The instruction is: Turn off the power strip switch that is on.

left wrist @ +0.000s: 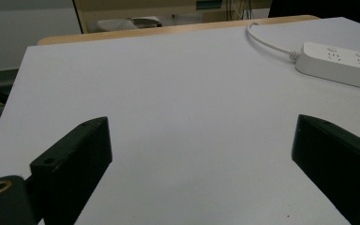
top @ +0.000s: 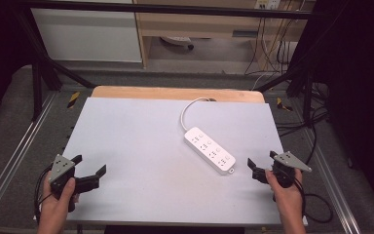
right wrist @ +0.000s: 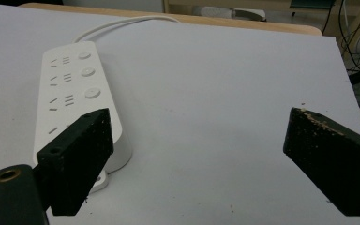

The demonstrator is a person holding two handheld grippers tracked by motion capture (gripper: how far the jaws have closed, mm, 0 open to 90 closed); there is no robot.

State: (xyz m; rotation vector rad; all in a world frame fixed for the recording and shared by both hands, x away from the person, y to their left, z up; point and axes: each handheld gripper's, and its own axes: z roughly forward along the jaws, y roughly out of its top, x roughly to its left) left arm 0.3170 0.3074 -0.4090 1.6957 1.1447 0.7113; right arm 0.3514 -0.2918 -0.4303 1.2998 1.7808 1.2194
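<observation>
A white power strip lies slantwise on the white table top, right of the middle, and its white cable curls off toward the far edge. My left gripper is held open near the table's front left corner, with nothing between its jaws. My right gripper is open at the front right, just right of the strip's near end. In the right gripper view the strip lies partly behind the left jaw, and the right gripper holds nothing. In the left gripper view the strip sits far right, beyond the open left gripper.
A wooden strip shows along the table's far edge. Black frame poles stand at both far corners. Loose cables lie on the floor to the right. A pale cabinet and wooden shelving stand behind.
</observation>
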